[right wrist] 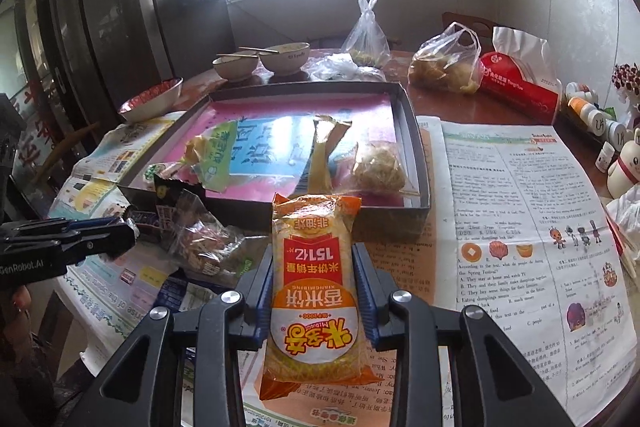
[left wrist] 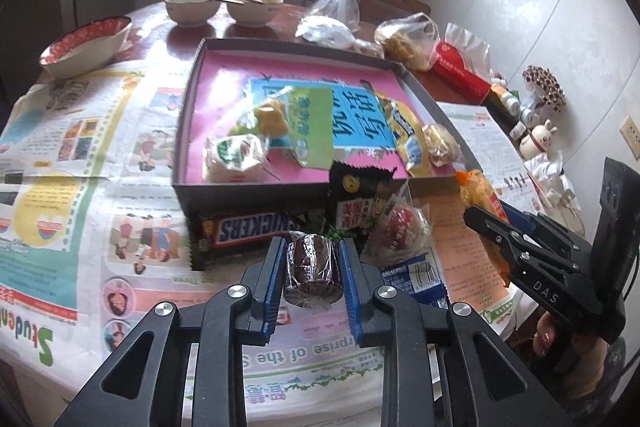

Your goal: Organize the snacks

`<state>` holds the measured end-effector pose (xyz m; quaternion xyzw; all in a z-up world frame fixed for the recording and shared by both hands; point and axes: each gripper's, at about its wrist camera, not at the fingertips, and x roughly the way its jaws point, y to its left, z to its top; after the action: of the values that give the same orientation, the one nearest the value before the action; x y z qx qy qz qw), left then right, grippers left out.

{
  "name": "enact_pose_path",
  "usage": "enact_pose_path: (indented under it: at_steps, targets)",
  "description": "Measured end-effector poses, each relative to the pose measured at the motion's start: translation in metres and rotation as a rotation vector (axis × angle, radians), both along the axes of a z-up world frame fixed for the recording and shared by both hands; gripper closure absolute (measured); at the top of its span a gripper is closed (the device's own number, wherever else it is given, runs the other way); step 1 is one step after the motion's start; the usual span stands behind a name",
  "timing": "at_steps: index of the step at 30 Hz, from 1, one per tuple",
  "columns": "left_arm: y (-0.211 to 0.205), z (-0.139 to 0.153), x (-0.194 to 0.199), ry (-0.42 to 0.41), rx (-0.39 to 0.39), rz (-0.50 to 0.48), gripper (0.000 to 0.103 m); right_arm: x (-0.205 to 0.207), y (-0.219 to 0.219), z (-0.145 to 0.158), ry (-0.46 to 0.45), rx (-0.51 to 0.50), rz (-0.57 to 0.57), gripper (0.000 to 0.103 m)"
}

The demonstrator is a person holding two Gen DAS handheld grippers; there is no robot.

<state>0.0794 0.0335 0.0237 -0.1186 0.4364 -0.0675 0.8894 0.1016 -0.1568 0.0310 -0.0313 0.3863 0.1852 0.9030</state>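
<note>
Left wrist: left tongs [left wrist: 313,269] clamp chocolate cake [left wrist: 312,267]; right tongs [right wrist: 314,291] clamp rice-cracker pack [right wrist: 316,291].

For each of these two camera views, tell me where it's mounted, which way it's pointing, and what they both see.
Left wrist view: sits on the left gripper, looking along its fingers over a wrapped chocolate cake they clamp, toward the box; the right gripper shows at right.
Right wrist view: sits on the right gripper, looking over the rice cracker bag it holds toward the box; the left gripper shows at left.
Shared: the box, the two beige bowls, the newspaper.
</note>
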Motion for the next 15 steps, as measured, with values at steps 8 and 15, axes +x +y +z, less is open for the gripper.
enact_pose_path:
  at_steps: [8, 15]
  targets:
    - [0.012, 0.012, -0.002, -0.041, 0.001, 0.035, 0.086, 0.001, 0.002, 0.008, -0.016, 0.012, 0.003, 0.067]
    - [0.015, 0.007, 0.001, -0.024, -0.014, 0.019, 0.086, 0.003, 0.003, 0.009, -0.014, 0.018, 0.003, 0.067]
